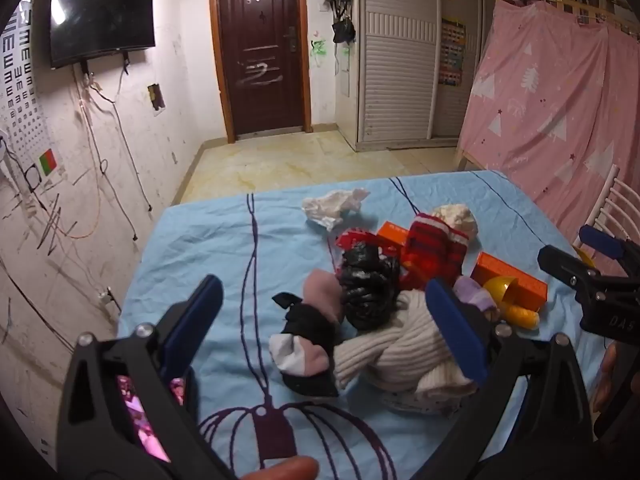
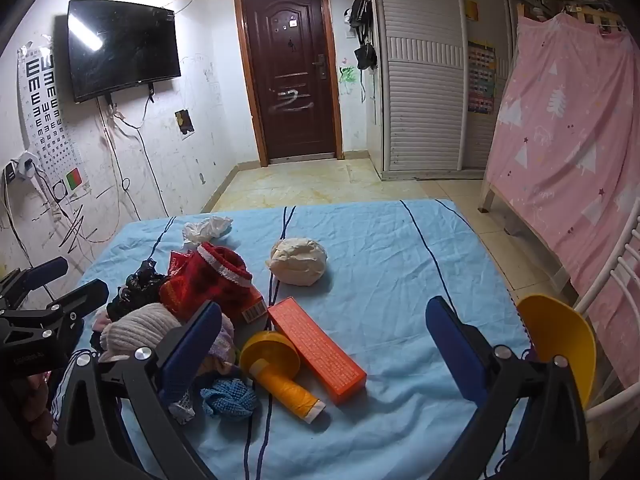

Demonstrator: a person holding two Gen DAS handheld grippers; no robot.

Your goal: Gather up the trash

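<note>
both hand-held grippers open, empty: left hand-held gripper (image 1: pixel 324 320), right hand-held gripper (image 2: pixel 324 336). crumpled white paper wad (image 1: pixel 334 206) far on blue-sheeted bed (image 1: pixel 208 240); pinch paper only, avoid socks.

We note a light-blue sheeted table (image 2: pixel 400 248): crumpled white tissue (image 2: pixel 208 229), cream paper wad (image 2: pixel 298 261), orange carton (image 2: pixel 318 350), yellow spool (image 2: pixel 286 384), heaped socks (image 1: pixel 404 344).

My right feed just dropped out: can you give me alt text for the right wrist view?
The right gripper hangs with jaws open over a blue-sheeted table, around an orange box and a yellow funnel. Left of them lies a heap of socks and wrappers, with two crumpled paper wads beyond. The left gripper shows at the left edge.
</note>
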